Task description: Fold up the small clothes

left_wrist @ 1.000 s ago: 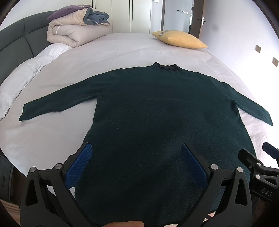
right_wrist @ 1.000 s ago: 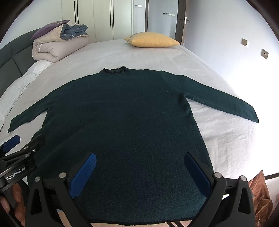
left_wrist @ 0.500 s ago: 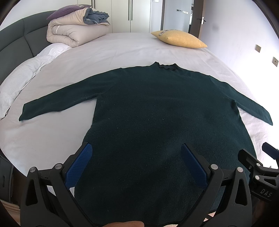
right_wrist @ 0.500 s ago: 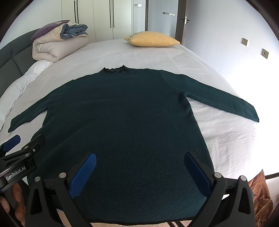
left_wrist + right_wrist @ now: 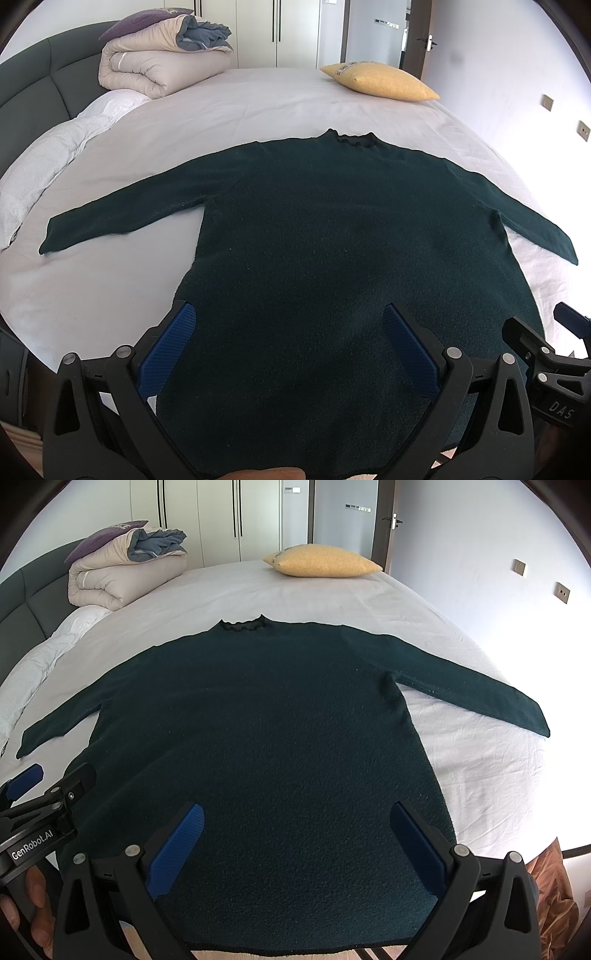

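**Desk:** What does this show?

**Photographer:** A dark green sweater (image 5: 332, 258) lies flat on a white bed (image 5: 258, 103), collar away from the cameras, hem at the near edge and both sleeves spread wide. The left gripper (image 5: 288, 347) and right gripper (image 5: 295, 842) hover over the hem, jaws spread wide, holding nothing.

**Desk:** How will it handle?

**Photographer:** It looks a soft, limp knit, light enough to lift but likely to sag and drag on the sheet, and not slippery. The left sleeve (image 5: 122, 218) and right sleeve (image 5: 472, 698) seem best pinched near the cuffs, the body at its hem corners. A folded duvet (image 5: 122, 576) and yellow pillow (image 5: 325, 565) lie well apart from it.
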Action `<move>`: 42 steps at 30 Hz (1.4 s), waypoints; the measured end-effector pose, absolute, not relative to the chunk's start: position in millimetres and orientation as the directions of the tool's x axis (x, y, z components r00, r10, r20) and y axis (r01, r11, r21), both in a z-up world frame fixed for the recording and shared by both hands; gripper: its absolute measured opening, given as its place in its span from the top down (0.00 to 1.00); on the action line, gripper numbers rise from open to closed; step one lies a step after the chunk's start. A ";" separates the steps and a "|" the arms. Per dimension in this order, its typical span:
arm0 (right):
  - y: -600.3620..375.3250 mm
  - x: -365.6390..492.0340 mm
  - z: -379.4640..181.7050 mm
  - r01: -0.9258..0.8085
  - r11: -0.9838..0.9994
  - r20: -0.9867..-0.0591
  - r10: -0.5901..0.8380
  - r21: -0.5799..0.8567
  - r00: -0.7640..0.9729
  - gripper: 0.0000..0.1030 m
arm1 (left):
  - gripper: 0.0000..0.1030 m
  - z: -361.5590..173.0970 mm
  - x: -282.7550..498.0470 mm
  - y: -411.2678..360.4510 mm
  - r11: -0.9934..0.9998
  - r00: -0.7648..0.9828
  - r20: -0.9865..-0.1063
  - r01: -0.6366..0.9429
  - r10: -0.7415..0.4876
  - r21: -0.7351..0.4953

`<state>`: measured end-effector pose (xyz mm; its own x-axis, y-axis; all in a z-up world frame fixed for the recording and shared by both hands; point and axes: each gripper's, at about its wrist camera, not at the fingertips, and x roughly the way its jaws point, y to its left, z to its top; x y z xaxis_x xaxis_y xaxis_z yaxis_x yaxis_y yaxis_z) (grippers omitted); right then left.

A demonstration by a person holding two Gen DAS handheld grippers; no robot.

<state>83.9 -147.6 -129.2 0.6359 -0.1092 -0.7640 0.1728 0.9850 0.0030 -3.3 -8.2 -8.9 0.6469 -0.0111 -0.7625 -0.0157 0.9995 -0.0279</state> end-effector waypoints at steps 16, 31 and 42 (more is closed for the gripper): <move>-147.0 81.7 -130.2 0.174 0.985 -0.767 -0.107 0.006 0.633 0.00 | 0.00 -8.6 -2.6 -7.9 0.999 0.646 -0.763 -0.016 -0.012 -0.028; -147.1 80.8 -130.8 0.174 0.985 -0.768 -0.106 0.007 0.631 0.00 | 0.00 -8.5 -2.1 -8.2 0.999 0.646 -0.764 -0.016 -0.011 -0.028; -146.7 81.3 -131.0 0.174 0.985 -0.771 -0.104 0.009 0.629 0.00 | 0.00 -9.5 -2.2 -7.8 0.999 0.645 -0.764 -0.015 -0.012 -0.029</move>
<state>81.3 -146.7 -131.0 0.6288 -0.1043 -0.7706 0.1738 0.9847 0.0086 -2.2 -7.8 -9.5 0.6445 -0.0120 -0.7645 -0.0154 0.9995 -0.0287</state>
